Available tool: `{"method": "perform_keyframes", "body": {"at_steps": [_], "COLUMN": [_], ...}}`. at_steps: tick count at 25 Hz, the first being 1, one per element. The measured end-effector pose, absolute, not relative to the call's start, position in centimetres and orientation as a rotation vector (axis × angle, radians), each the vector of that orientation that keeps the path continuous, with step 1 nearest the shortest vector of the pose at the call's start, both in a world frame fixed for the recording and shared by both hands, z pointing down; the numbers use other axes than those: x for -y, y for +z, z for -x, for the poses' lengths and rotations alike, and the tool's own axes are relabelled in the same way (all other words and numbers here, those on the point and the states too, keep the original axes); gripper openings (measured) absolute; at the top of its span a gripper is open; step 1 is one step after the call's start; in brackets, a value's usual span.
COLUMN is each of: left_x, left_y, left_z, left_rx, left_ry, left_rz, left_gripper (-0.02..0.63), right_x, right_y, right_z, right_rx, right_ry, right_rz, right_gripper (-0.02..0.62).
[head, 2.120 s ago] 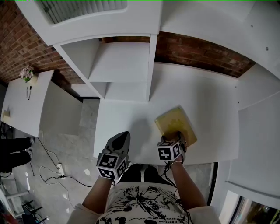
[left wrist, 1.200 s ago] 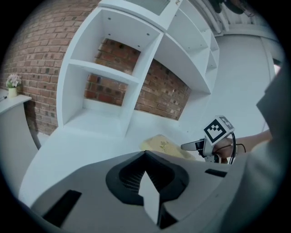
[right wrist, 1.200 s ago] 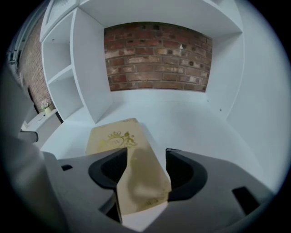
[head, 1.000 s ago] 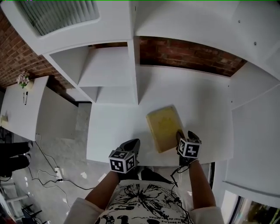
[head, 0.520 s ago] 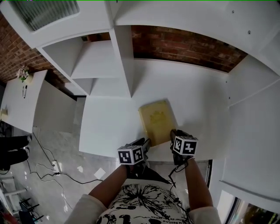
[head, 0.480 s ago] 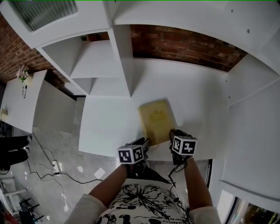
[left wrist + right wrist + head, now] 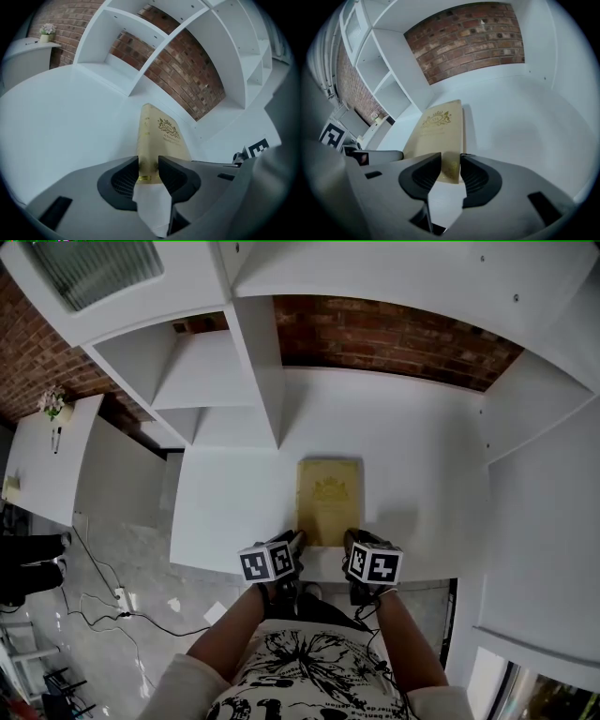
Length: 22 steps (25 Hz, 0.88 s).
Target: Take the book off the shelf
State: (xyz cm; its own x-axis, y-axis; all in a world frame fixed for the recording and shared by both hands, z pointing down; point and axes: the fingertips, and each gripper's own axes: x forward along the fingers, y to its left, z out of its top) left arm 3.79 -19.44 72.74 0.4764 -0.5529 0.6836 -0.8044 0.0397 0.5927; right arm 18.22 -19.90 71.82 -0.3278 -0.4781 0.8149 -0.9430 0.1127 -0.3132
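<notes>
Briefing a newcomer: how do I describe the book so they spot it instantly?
Find the white shelving against the red brick wall. On its wide board, right of the upright divider, the book lies flat near the front edge. It is the only yellow thing there, with a gold crest on its cover.

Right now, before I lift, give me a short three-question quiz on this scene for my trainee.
1. True or false: the book stands upright on the shelf.
2. What sits between the jaws of the left gripper?
3. The right gripper is at the book's: A far edge, B near edge.
Key: 1 false, it lies flat. 2 the book; both grippers' jaws have just been closing on it. 3 B.
</notes>
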Motion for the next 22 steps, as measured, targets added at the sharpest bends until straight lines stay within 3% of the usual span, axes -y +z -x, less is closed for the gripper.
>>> {"method": "perform_keyframes", "body": {"at_steps": [3,6,8,10,11,22], "left_x": [19.6,20.5,21.1,21.6,21.8,20.9], "left_y": [72.6,71.3,70.1,68.5,67.6,53.1], "left_z": [-3.1,-1.6,-0.6,0.3,0.6,-0.2], "left_rx": [1.188,1.237,1.261,1.285,1.301,1.455], "left_ry": [0.293,0.25,0.202,0.171,0.168,0.048], "left_rz": [-1.64,-1.648,-1.661,-1.698,-1.734,-2.42], "left_gripper": [0.135,0.034,0.034,0.032,0.019,0.002], "right_x": [19.8,20.8,21.7,22.5,22.7,21.4], "right_y": [71.7,70.2,68.3,66.1,65.0,53.5], "right_z": [-18.3,-19.5,-20.1,-20.2,-20.0,-18.1], "right_rx": [1.851,1.836,1.861,1.915,1.961,2.439], "right_ry": [1.111,0.937,0.84,0.779,0.761,0.293], "right_rz": [-1.395,-1.469,-1.519,-1.554,-1.553,-1.543], "right_gripper": [0.137,0.124,0.098,0.017,0.008,0.006]}}
